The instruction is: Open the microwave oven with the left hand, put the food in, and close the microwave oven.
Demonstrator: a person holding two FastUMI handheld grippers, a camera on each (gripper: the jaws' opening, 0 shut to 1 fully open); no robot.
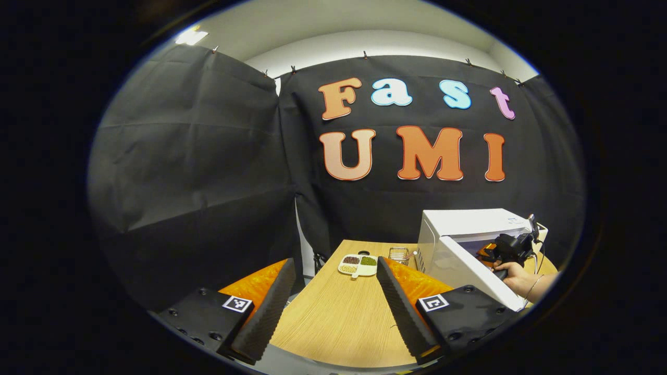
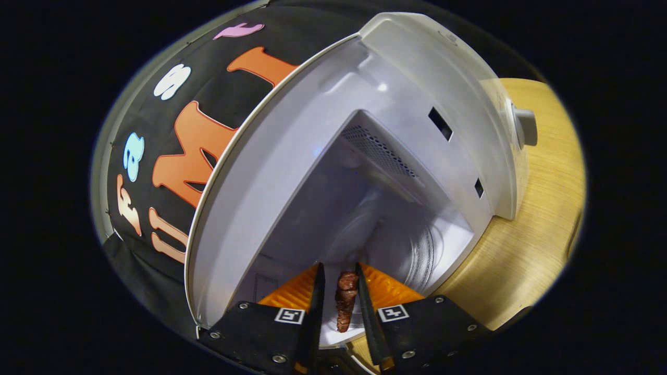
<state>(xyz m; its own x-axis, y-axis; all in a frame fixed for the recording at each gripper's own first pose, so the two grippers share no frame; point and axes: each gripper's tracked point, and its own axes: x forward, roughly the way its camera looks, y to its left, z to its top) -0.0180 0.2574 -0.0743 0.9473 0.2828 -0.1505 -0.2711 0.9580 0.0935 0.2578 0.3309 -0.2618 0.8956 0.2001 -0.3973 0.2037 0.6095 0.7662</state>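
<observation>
Left claw (image 1: pixel 333 307) held low over the near edge of the wooden counter (image 1: pixel 333 317), fingers spread wide, nothing between them, aimed level toward the far edge. Past its fingers, near the far edge: a small divided dish (image 1: pixel 358 264) with dark, green and pale fillings, and just beside it a clear glass container (image 1: pixel 398 254).

Right claw (image 2: pixel 340 302) narrow, both fingers pressed on a piece of dark brown food (image 2: pixel 345 299). The food's long axis runs along the fingers, pointing into the oven; its near end hangs slightly past the grip. The claw is rolled well to one side, so the microwave oven (image 2: pixel 417 156) appears tilted in the right gripper view. The food sits at the mouth of the cavity, above the front of the round turntable (image 2: pixel 411 250).

Seen from the left gripper view, the microwave oven (image 1: pixel 469 224) stands at the counter's far right corner, its door (image 1: pixel 469 273) swung open toward the near side. A hand (image 1: pixel 516 276) with a bracelet on the wrist holds the right claw (image 1: pixel 508 249) level at the opening, just behind the door.
</observation>
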